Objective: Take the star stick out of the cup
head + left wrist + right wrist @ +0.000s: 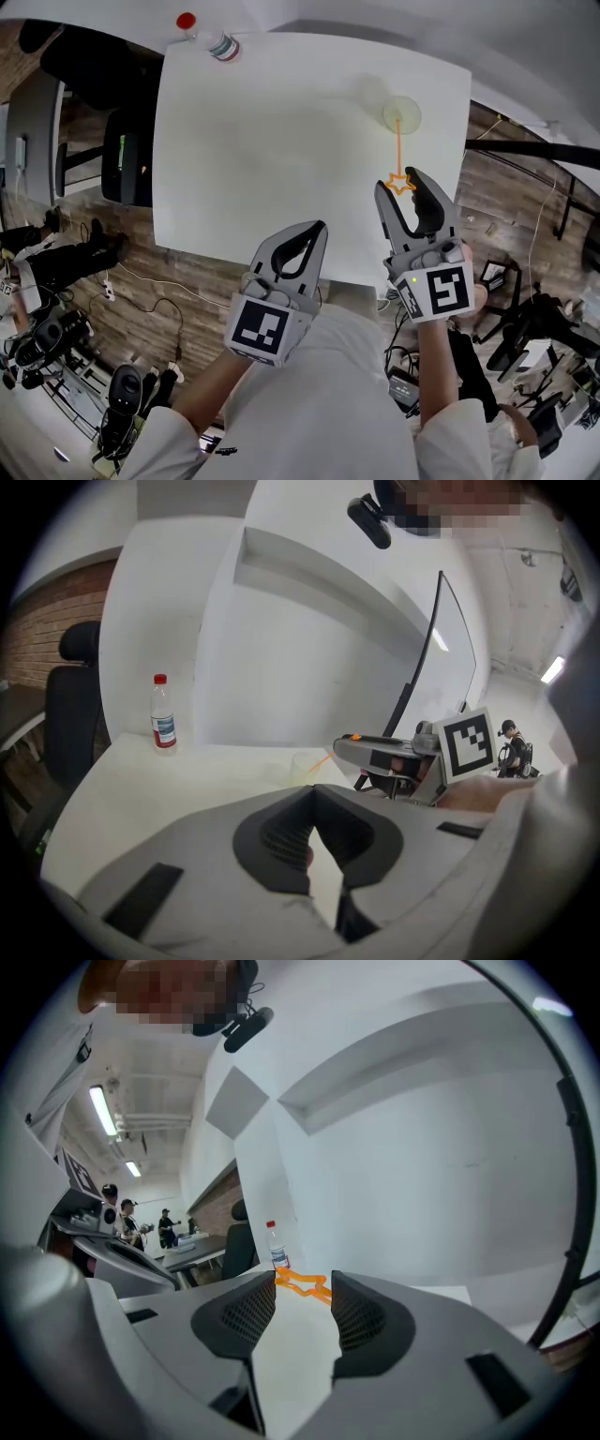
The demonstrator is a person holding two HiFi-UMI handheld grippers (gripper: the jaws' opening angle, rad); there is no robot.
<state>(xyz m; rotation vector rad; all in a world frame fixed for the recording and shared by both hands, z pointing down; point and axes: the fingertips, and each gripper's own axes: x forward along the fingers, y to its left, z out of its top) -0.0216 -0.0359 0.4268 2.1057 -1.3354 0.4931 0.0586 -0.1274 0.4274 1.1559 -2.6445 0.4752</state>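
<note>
The head view took in the star stick's (pixel 397 150) whole length: its stem rose from the cup (pixel 402 113) on the far side of the white surface (pixel 281 141) and leaned straight toward the person, star end nearest. The right gripper view, where the cup was out of sight, showed the right tongs (pixel 303 1281) fairly wide, both tips pressed on the orange star. The left tongs (pixel 314 792) hung near the surface's front edge, tips together and empty. A bottle (pixel 163 712) stood upright at a far corner.
</note>
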